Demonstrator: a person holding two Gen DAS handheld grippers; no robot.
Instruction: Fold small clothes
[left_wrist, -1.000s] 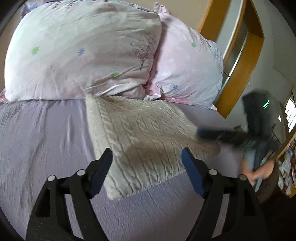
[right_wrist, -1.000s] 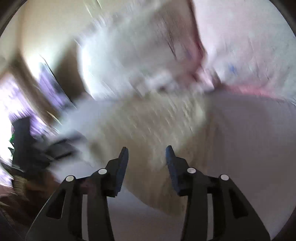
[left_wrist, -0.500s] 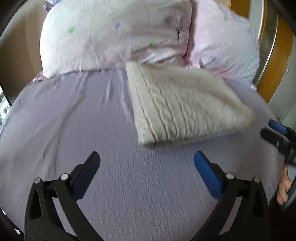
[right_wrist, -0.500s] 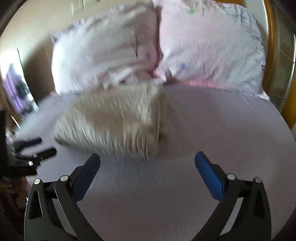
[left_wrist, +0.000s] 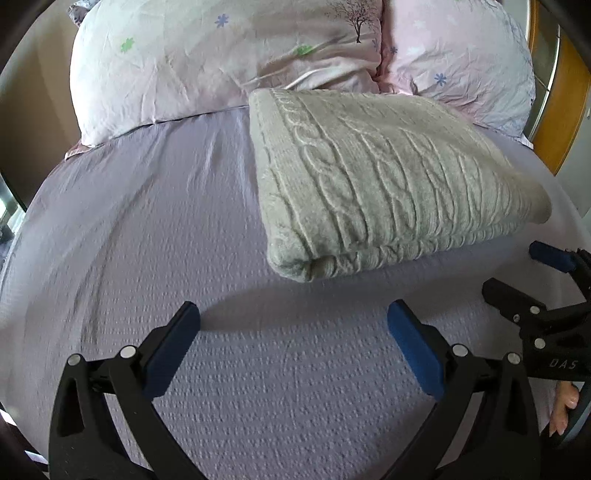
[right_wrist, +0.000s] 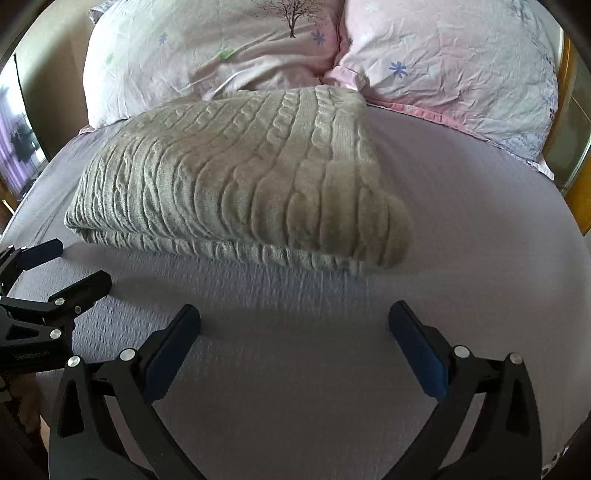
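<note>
A cream cable-knit sweater (left_wrist: 380, 177) lies folded into a thick rectangle on the lilac bed sheet (left_wrist: 147, 229), its far edge against the pillows. It also shows in the right wrist view (right_wrist: 243, 177). My left gripper (left_wrist: 293, 332) is open and empty, hovering over the sheet just in front of the sweater's near left corner. My right gripper (right_wrist: 293, 332) is open and empty in front of the sweater's near right corner. The right gripper also shows at the right edge of the left wrist view (left_wrist: 524, 273), and the left gripper shows at the left edge of the right wrist view (right_wrist: 70, 262).
Two pale pink floral pillows (left_wrist: 229, 55) (right_wrist: 450, 70) stand along the head of the bed behind the sweater. A wooden frame (left_wrist: 565, 103) rises at the far right. The sheet (right_wrist: 480, 229) stretches out on both sides of the sweater.
Both grippers have opened wide and pulled back from the sweater toward the near side of the bed. The folded sweater stays flat on the sheet.
</note>
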